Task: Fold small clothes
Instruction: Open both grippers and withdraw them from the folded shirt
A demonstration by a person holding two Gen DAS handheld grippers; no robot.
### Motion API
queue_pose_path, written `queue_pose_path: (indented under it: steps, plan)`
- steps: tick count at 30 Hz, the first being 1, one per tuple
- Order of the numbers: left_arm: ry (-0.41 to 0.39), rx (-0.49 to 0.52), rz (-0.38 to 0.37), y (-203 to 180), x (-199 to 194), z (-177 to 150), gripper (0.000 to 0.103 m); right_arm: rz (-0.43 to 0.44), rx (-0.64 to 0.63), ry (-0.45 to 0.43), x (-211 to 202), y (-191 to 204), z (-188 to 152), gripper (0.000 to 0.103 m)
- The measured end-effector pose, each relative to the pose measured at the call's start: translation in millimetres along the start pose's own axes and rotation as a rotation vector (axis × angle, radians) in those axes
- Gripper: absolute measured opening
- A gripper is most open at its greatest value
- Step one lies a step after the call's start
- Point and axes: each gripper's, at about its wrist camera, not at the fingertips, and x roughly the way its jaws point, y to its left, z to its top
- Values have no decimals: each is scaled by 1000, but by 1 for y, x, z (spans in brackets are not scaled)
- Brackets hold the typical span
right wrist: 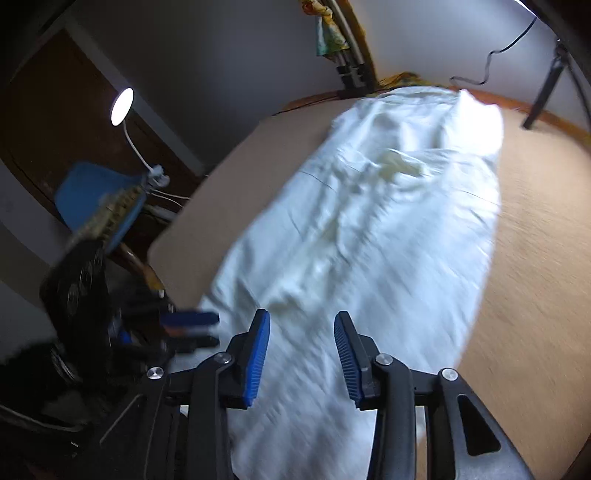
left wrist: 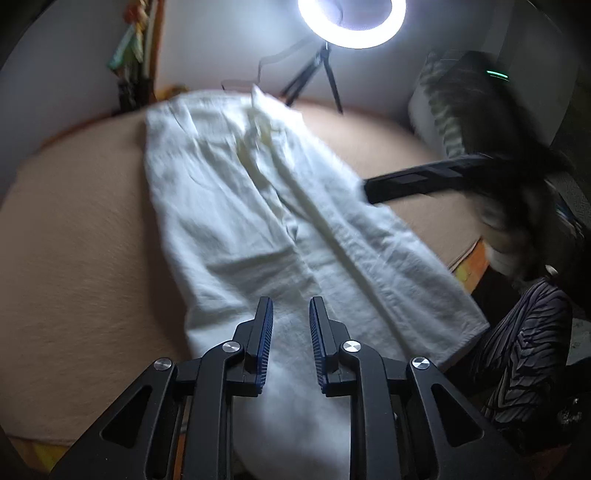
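ITEM: white trousers, light woven cloth, lying lengthwise on the tan table; waist w/ drawstring at far end, two legs running toward the near edge, hems at/over that edge. Creased, not flat.

TOOLS: left gripper hovers just above the near end of the trousers, tongs apart, narrow gap, nothing held. Right gripper likewise over the near end, tongs apart, wider gap, nothing held. Both views blurred.

STEP (judged): taking hold of the leg hems for a first fold. To do well: pinch one hem per gripper, both cloth layers in, lift together, carry toward the waist, keep edges in line; smooth creases first if poss.

AROUND, rel. to trousers:
- ring light on tripod, beyond the waist, near it.
- blue chair w/ desk lamp, off the table, left side.
- striped cushion, far right.
- person's patterned clothing, near right.

OBSTACLES: tripod legs near the waist may catch a carried fold; cable there too.
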Motion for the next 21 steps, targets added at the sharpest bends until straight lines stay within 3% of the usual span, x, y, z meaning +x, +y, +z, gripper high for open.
queue_pose_path:
  steps: [3,6,9,10,11,13,16,21]
  plan:
    - [-49,-49,20,12,-20,-2,27,39,67,29,25,-9,25,40]
    - [-48,-59,42,25,-22,-2,27,27,103,76,56,-15,38,38]
    - [-44,-48,45,34,-17,6,27,59,147,84,75,-17,43,24]
    - [-46,-36,49,37,-17,9,27,55,142,88,79,-15,42,7]
    - [-48,-22,55,40,-14,14,27,36,125,100,82,-12,42,0]
    - [-54,-12,62,47,-8,26,27,-27,58,107,83,-2,40,0]
    - [-46,30,64,53,7,39,27,-56,53,106,79,-3,41,0]
    - [95,108,23,50,43,34,27,-90,28,111,90,1,38,0]
